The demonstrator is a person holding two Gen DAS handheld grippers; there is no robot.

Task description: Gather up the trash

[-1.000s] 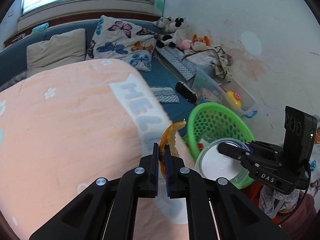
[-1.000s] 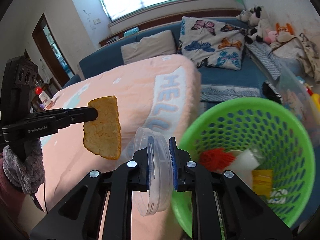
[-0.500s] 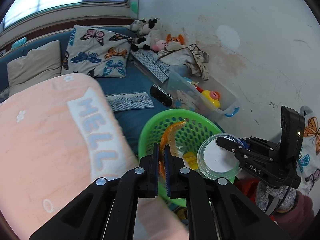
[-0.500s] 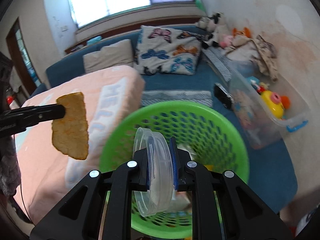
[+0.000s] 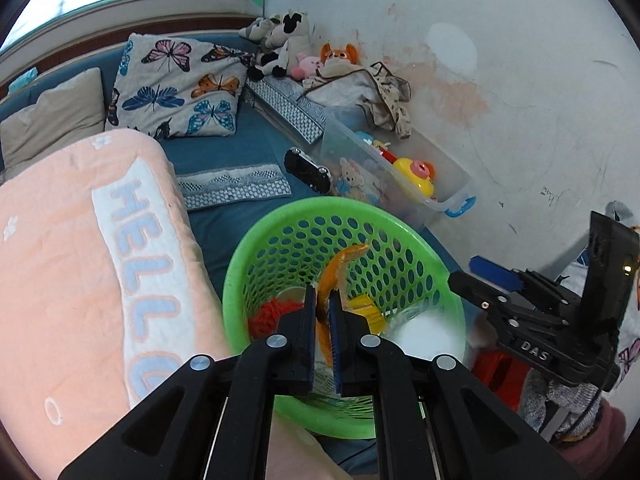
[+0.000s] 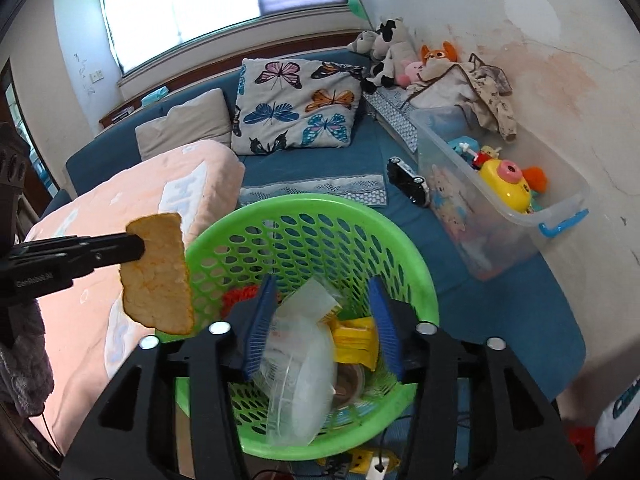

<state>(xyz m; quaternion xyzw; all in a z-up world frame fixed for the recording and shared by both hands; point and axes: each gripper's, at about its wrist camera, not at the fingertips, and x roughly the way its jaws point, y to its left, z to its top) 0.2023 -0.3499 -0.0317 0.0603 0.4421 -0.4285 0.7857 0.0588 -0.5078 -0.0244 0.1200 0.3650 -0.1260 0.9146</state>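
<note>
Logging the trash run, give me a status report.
Right gripper open, clear lid in green basket. Left gripper shut on orange peel, over the rim. Nothing blocking.

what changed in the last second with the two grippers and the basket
The right gripper has opened and let go of the clear plastic lid, which now lies in the green basket. Both grippers moved from above the pink blanket to over the basket. The left gripper stays shut on the orange peel, not yet dropped.
</note>
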